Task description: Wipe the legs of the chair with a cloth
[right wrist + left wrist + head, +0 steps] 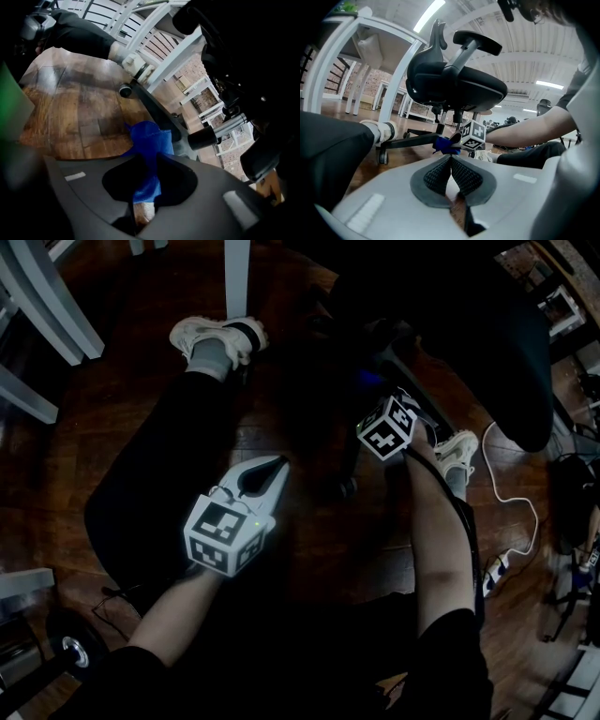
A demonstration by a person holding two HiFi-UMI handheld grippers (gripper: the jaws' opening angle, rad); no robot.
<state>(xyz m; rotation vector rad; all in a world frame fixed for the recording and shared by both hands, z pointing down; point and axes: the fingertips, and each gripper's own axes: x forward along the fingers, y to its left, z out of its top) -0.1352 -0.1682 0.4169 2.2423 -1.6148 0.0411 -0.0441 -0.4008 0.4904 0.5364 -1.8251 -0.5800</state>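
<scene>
A black office chair (454, 84) stands on the wooden floor, its seat (511, 343) at the upper right of the head view. My right gripper (149, 157) is shut on a blue cloth (149, 138), and the cloth lies against a black chair leg (157, 110) that ends in a caster (124, 90). In the left gripper view the cloth (446, 145) sits on that leg (410, 140) beside the right gripper's marker cube (472, 136). My left gripper (451, 157) is shut with nothing in it and hovers apart from the chair, above a dark trouser leg (262, 474).
White table legs (56, 315) (236, 277) stand at the upper left. The person's shoes (217, 338) (457, 454) rest on the floor on either side of the chair base. A white cable (525, 507) trails at the right, and a black wheel (70, 648) lies at the lower left.
</scene>
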